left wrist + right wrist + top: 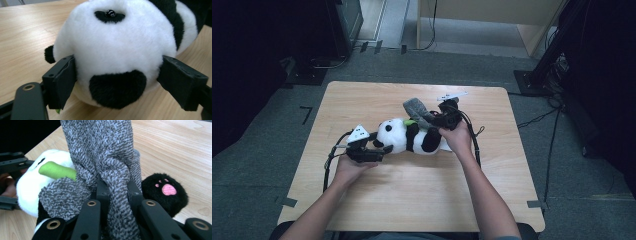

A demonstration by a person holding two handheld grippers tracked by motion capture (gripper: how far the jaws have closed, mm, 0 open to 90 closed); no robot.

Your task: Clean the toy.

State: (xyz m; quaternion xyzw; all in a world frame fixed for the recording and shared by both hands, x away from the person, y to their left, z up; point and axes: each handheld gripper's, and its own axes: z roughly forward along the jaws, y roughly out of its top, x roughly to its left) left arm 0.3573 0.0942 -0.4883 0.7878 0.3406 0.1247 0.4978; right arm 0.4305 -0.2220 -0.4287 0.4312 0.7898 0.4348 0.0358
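Light wood-grain counter (412,195) with rounded corners, standing on grey carpet floor (257,165). Black tape marks on the carpet at left (305,114). Beyond the far edge, a pale wooden cabinet (492,15). Black stand base (532,80) at right, with loose cables (557,130) trailing across the carpet.

no readable text, labels, or signs

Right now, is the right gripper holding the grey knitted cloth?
Yes: in the right gripper view the right gripper is shut on the grey knitted cloth, bunched between its jaws.
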